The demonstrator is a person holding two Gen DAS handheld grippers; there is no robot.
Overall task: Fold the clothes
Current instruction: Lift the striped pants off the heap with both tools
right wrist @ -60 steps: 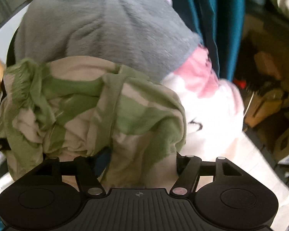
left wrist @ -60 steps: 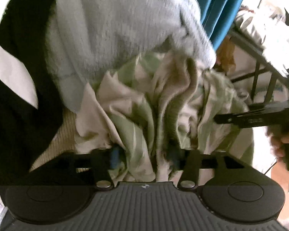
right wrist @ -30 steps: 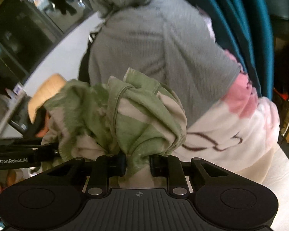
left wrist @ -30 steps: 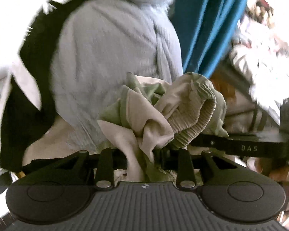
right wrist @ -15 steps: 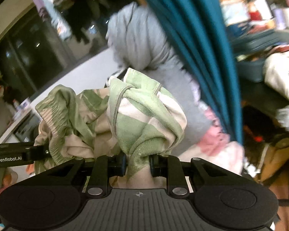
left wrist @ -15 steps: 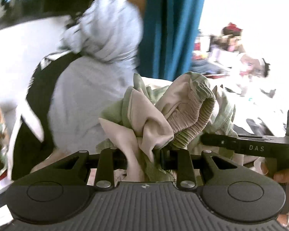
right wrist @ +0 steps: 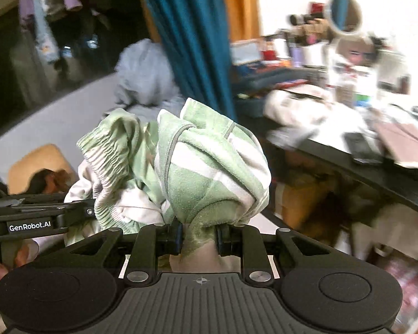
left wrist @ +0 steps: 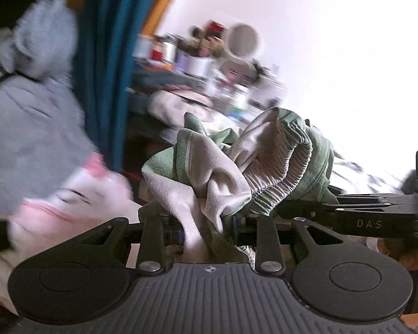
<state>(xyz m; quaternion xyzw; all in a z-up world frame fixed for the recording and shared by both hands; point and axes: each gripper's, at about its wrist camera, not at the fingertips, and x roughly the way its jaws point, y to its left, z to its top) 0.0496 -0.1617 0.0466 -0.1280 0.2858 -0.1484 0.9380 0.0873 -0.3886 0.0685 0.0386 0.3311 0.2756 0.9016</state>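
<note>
A green and cream striped garment [left wrist: 237,164] with an elastic waistband is bunched up and held in the air by both grippers. My left gripper [left wrist: 207,229] is shut on a fold of it. My right gripper [right wrist: 199,235] is shut on another bunch of the same garment [right wrist: 209,172]. The right gripper shows at the right of the left wrist view [left wrist: 356,217]. The left gripper shows at the left of the right wrist view [right wrist: 39,220]. The rest of the garment hangs below, hidden by the gripper bodies.
A pile of grey clothing [left wrist: 28,111] and a pink and white item [left wrist: 69,194] lie to the left. A teal curtain [right wrist: 192,44] hangs behind. A cluttered dark desk [right wrist: 362,144] with a round mirror [right wrist: 344,12] stands at the right.
Both grippers have lifted the striped garment off the clothes pile and swung right, towards the desk. The grips have not changed.
</note>
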